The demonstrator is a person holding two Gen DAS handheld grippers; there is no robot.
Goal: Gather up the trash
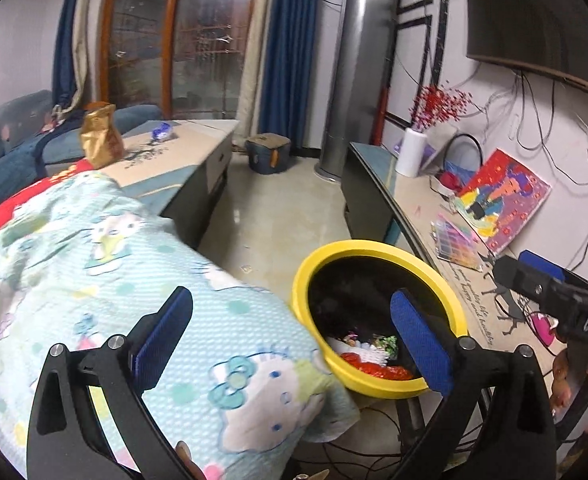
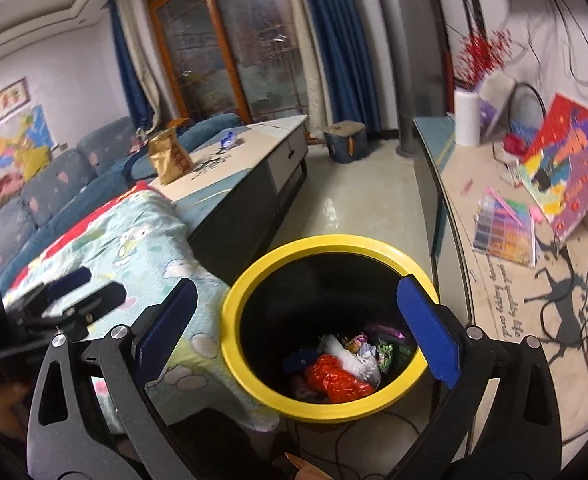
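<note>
Both grippers stand wide and empty: right gripper (image 2: 297, 332) over the yellow bin (image 2: 254, 280), left gripper (image 1: 292, 332) beside it above the patterned blanket (image 1: 134, 248). Wrappers (image 2: 341, 364) lie at the bin's bottom. From my right wrist, more trash waits on the low table (image 2: 254, 148) around eleven o'clock: a gold bag (image 2: 170, 156) and a blue wrapper (image 2: 228, 138). I judge the next reach should clear the blanket, then pinch the bag low so it doesn't crumple away.
</note>
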